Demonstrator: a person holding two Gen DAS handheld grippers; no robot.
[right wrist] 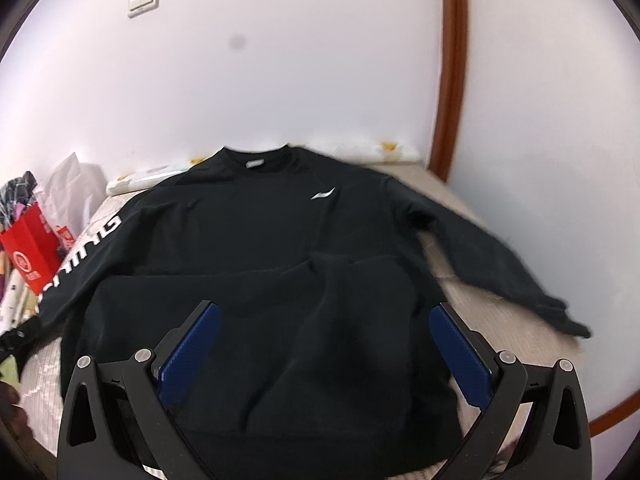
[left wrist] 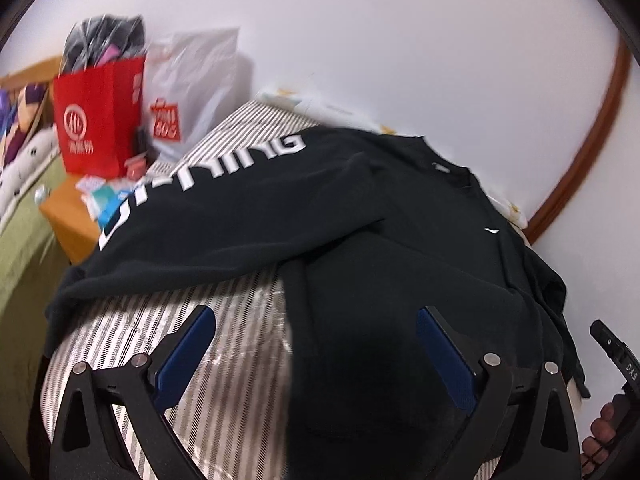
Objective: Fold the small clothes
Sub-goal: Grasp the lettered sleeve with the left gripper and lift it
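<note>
Black sweatshirt (right wrist: pixel 248 240) lies face-up on the striped bed cover (left wrist: pixel 224 400), both sleeves out to the sides. Left gripper (left wrist: pixel 316 344) & right gripper (right wrist: pixel 324 344) hover over its hem, jaws wide apart, holding nothing. Red paper bag (left wrist: pixel 98 120) stands by the wall.

Sweatshirt (right wrist: pixel 256 240) flat on bed (right wrist: pixel 480 292), collar toward wall (right wrist: pixel 280 60). Paper bag (right wrist: pixel 32 248) left of it; plastic bag (left wrist: pixel 192 80) beside paper bag.
</note>
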